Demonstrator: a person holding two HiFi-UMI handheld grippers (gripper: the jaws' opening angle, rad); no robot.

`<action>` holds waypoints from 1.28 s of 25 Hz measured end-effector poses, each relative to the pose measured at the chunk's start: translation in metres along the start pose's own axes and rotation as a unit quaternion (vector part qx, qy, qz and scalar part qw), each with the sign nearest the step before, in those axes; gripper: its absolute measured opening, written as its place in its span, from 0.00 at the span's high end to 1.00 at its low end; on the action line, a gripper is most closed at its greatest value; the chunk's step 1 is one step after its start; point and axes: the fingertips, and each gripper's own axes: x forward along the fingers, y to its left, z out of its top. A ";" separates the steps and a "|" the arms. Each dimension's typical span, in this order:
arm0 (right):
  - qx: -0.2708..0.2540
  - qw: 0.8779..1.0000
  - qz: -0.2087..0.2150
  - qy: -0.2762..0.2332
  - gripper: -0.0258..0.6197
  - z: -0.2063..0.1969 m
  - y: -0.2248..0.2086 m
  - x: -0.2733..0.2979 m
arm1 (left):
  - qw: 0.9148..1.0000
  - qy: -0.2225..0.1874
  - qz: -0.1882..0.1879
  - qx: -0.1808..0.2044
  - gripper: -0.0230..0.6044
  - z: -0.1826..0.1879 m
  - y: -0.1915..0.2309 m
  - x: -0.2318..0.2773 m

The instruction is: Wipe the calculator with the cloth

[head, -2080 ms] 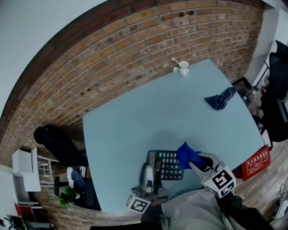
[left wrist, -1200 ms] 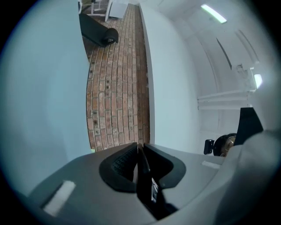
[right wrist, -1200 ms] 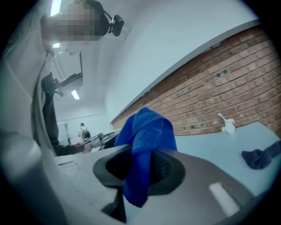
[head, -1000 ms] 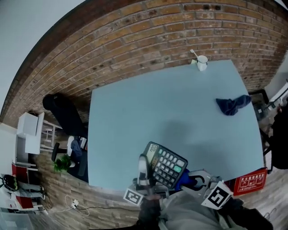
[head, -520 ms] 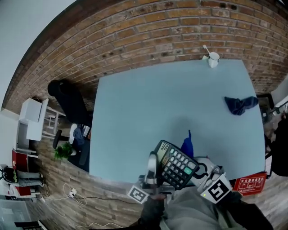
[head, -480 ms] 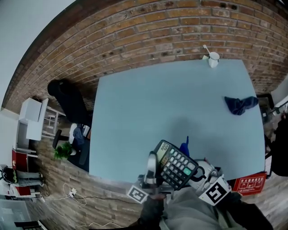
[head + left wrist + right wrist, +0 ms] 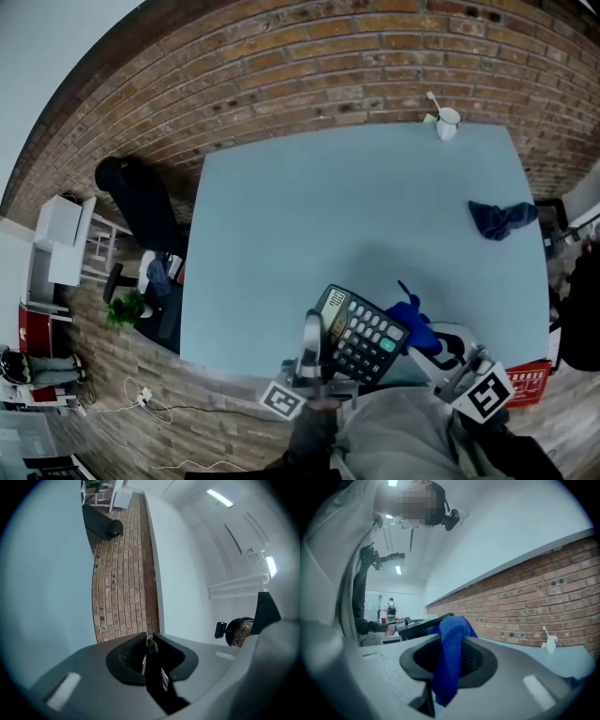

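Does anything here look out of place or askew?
Yes. The calculator is not lying flat: the left gripper holds it by one edge, tilted, near the table's front edge. A dark cloth lies crumpled near the table's right edge.

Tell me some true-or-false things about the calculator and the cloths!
1. The left gripper grips the calculator. True.
2. The right gripper is empty. False: it is shut on a blue cloth.
3. A darker cloth lies on the table, away from both grippers. True.
4. The white cup stands right beside the calculator. False: it stands at the table's far edge, by the brick wall.
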 end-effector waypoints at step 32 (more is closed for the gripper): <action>-0.200 0.958 0.071 0.194 0.82 0.013 0.084 0.105 | 0.956 0.131 0.057 0.257 0.89 0.027 -0.005 0.017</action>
